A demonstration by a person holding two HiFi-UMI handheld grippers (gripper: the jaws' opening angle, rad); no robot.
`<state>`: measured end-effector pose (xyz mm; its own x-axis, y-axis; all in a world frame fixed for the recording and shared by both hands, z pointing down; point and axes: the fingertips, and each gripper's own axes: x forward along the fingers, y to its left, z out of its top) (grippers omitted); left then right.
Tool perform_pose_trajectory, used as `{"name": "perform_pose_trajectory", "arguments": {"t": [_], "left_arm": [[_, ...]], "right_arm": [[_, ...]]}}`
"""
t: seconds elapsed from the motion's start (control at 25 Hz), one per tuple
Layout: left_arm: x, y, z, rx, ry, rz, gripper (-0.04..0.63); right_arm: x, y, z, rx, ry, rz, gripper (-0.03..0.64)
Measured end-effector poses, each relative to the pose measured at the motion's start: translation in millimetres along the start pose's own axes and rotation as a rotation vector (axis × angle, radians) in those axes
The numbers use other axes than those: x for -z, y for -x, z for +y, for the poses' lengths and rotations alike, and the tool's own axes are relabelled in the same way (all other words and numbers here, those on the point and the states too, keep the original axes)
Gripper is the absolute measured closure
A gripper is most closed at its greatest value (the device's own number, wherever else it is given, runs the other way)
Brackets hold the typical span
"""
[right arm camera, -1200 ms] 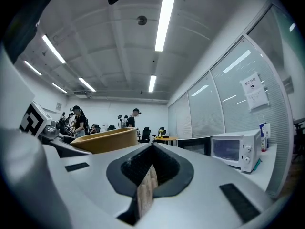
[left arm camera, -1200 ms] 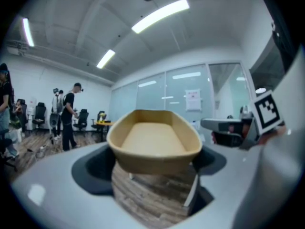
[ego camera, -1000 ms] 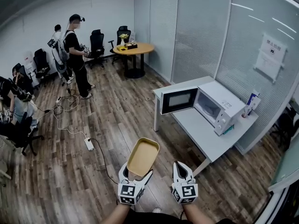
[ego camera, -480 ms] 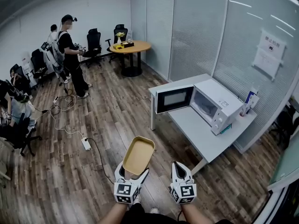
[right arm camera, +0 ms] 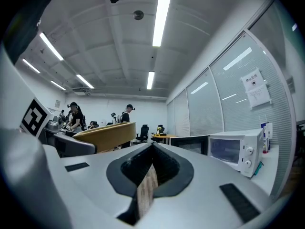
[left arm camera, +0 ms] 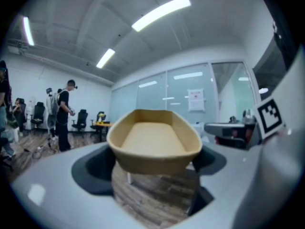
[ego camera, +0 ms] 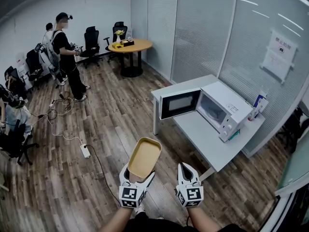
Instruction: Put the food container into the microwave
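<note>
In the head view, a tan, empty food container (ego camera: pixel 144 157) is held over the wooden floor, with my left gripper (ego camera: pixel 137 174) shut on its near end. The left gripper view shows the container (left arm camera: pixel 153 140) level between the jaws of that gripper (left arm camera: pixel 155 171). My right gripper (ego camera: pixel 187 170) is beside it, shut and empty; in its own view the gripper (right arm camera: pixel 151 149) shows only a thin slit, with the container (right arm camera: pixel 105 135) to its left. A white microwave (ego camera: pixel 222 108) stands ahead to the right on a white table (ego camera: pixel 203 137), its door (ego camera: pixel 179 103) swung open. The right gripper view also shows the microwave (right arm camera: pixel 233 151).
A person (ego camera: pixel 65 47) stands at the far left, near office chairs and a round wooden table (ego camera: pixel 129 45). Cables and a power strip (ego camera: pixel 85 151) lie on the floor to the left. Glass partition walls run behind the microwave table.
The whole view has shifted: the microwave table now sits slightly further left and nearer. Both grippers keep the same pose, and the container stays in the left one.
</note>
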<state>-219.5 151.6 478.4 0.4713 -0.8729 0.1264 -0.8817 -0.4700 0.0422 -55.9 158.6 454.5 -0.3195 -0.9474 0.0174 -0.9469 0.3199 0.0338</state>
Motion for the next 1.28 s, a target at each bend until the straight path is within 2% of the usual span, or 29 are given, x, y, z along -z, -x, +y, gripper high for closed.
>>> {"name": "perform_pose_trajectory", "arguments": {"t": [0.68, 0.96, 1.28], "left_arm": [[-8, -69, 80, 0.110, -0.042, -0.004, 0.101], [-15, -92, 85, 0.164, -0.048, -0.029, 0.101], [-9, -123, 79, 0.210, -0.048, -0.009, 0.101]], "right_arm": [[-9, -104, 19, 0.097, 0.011, -0.011, 0.618], [-9, -122, 28, 0.124, 0.032, -0.001, 0.618], [-5, -136, 1, 0.175, 0.031, 0.003, 0.618]]}}
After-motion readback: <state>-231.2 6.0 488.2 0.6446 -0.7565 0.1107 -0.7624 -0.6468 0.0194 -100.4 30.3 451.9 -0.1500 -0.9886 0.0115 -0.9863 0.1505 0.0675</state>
